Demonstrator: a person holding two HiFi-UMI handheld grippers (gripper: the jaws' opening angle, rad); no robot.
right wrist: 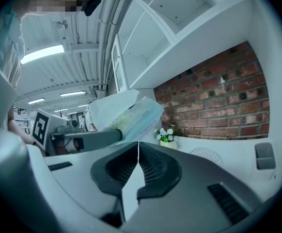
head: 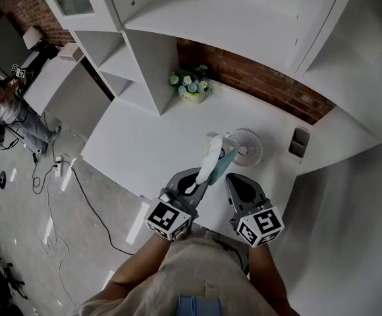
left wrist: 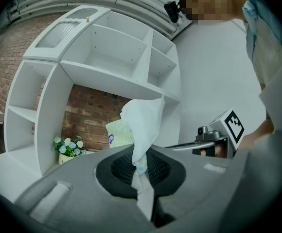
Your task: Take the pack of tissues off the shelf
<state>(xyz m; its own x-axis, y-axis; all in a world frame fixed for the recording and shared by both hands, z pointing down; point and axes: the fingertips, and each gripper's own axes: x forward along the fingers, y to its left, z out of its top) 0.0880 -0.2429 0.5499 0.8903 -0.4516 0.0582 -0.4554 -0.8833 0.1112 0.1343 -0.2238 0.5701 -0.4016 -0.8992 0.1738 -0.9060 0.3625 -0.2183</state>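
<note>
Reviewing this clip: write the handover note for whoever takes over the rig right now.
Left tool: shut on the pack of tissues, pinching it by one end.
Right tool: shut, empty, beside the left.
Pack: held in the air over the white desk, near the small fan, below the shelf.
Done: pack is off the shelf.
Left: probably only setting it down on the desk.

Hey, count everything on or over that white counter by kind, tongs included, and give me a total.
Tissue pack: 1
Flower pot: 1
Fan: 1
Grey holder: 1
Tongs: 2 (left tongs, right tongs)
Total: 6
</note>
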